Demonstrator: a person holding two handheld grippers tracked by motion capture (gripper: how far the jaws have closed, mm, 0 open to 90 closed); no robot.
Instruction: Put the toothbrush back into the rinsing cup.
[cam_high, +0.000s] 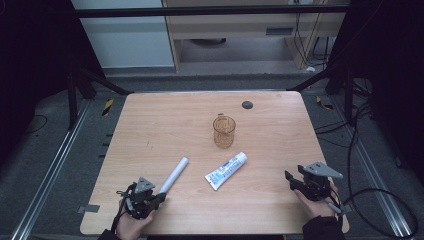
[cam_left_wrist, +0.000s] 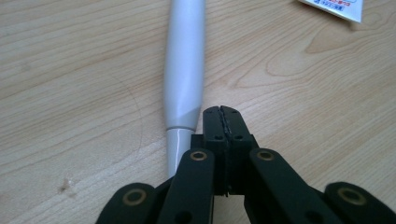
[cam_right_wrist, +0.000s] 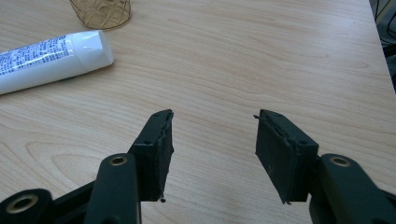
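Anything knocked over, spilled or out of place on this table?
Nothing stands out. The amber cup stands upright and apart, the toothpaste tube lies capped, and the white pen-like stick lies flat beside the shut left gripper, not between its jaws. No spill shows on the table.

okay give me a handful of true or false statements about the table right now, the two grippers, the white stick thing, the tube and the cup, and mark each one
1. The left gripper is shut, with nothing between its jaws. True.
2. The white cylindrical handle is clamped in the left gripper. False: it lies on the table beside the closed jaws.
3. The right gripper is open over bare wood. True.
4. The toothpaste tube stands inside the amber cup. False: the tube lies flat on the table, on the person's side of the cup.
5. The amber cup stands upright. True.
6. The right gripper holds the tube by its cap. False: the tube lies apart from it.
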